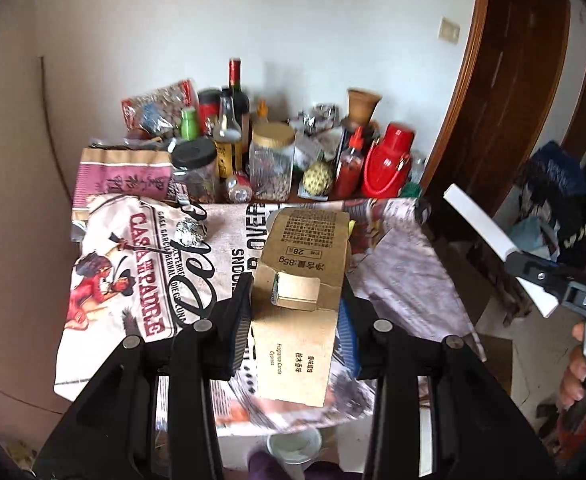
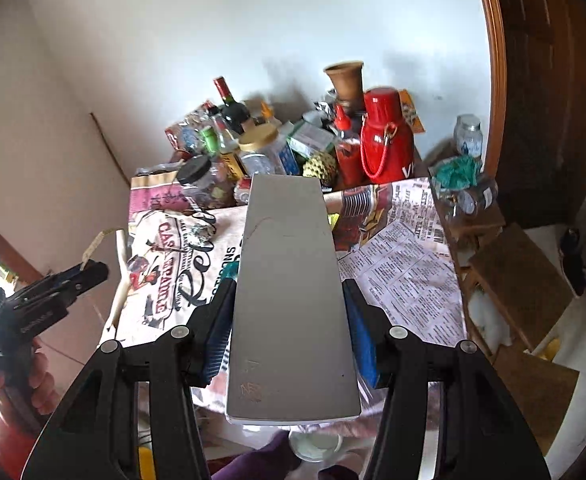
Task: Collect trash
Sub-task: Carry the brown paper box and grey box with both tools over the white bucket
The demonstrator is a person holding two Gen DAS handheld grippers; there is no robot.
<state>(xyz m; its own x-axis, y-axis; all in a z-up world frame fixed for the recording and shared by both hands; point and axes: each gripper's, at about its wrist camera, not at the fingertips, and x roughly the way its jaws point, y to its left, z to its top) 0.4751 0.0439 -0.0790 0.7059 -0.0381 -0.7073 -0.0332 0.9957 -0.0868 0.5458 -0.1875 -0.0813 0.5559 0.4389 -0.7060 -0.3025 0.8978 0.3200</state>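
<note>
Left tongs (image 1: 297, 320): you've got them clamped on the brown cardboard box (image 1: 299, 300), lifted clear of the table.
Right tongs (image 2: 289, 320): closed on the long grey box (image 2: 289, 300), also held up.
Left to do: a foil ball (image 1: 191, 234) lies on the newspaper (image 1: 141, 264) beyond and left of your left tongs.
Bin: none in view; both boxes look yet to be dropped.

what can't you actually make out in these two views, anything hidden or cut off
- White cup, left wrist view: cut off by the bottom edge and overlapped by the brown carton; contents unseen.
- Grey box, right wrist view: it blocks the tablecloth behind it; its faint print is too small to read.
- Jars at the back, both views: crowded together; labels unreadable.
- No trash bin appears in either view.
</note>
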